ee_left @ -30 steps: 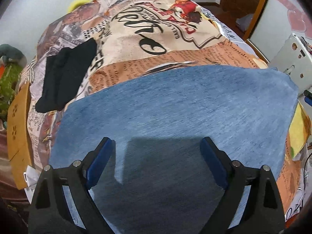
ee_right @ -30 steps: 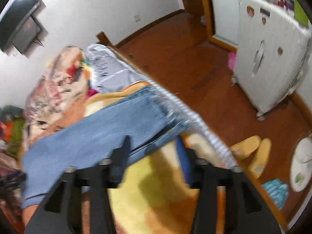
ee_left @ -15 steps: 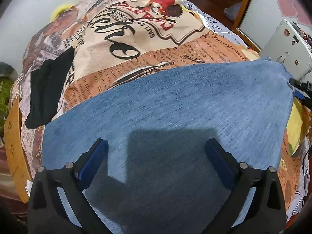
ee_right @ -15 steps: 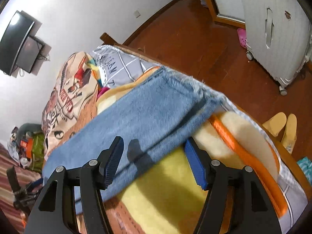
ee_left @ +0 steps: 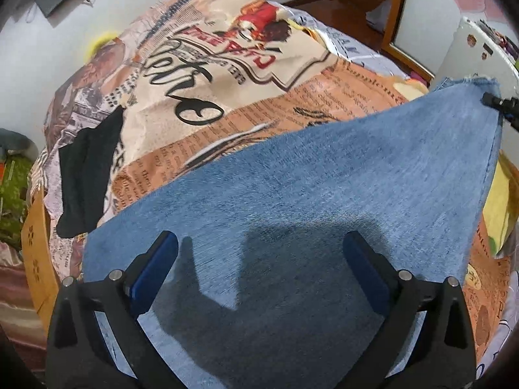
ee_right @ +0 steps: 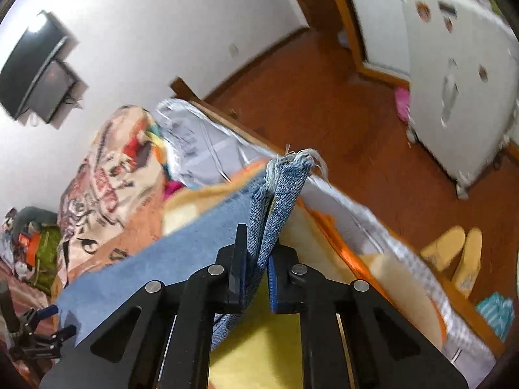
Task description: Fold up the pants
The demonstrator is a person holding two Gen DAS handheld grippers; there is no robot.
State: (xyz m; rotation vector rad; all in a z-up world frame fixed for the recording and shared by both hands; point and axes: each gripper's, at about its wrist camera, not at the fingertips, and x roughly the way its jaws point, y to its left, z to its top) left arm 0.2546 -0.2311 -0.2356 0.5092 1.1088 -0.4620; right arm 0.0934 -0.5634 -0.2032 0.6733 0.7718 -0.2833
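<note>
Pants: blue denim jeans lie spread across a bed, over a printed blanket; in the right wrist view the same jeans run from the near gripper toward the lower left.
Hem: the frayed hem end of the jeans stands lifted off the bed, its layers bunched together and rising above the gripper.
Right gripper: its jaws have just been closing and are now pressed together on the denim near that frayed hem, the fabric pinched between the blue pads.
Left gripper: jaws spread wide, pointing down over the flat denim; nothing between the blue pads, and whether the tips touch the cloth I cannot tell.
Under the jeans: a yellow fleece blanket with an orange edge lies on the bed beneath the lifted end.
Bed, far side: a black garment lies on the printed blanket, apart from the jeans.
Containers: a white suitcase stands shut on the wooden floor; its contents are hidden.
Floor: a pair of yellow slippers sits beside the bed.
Wall: a dark television is mounted there.
</note>
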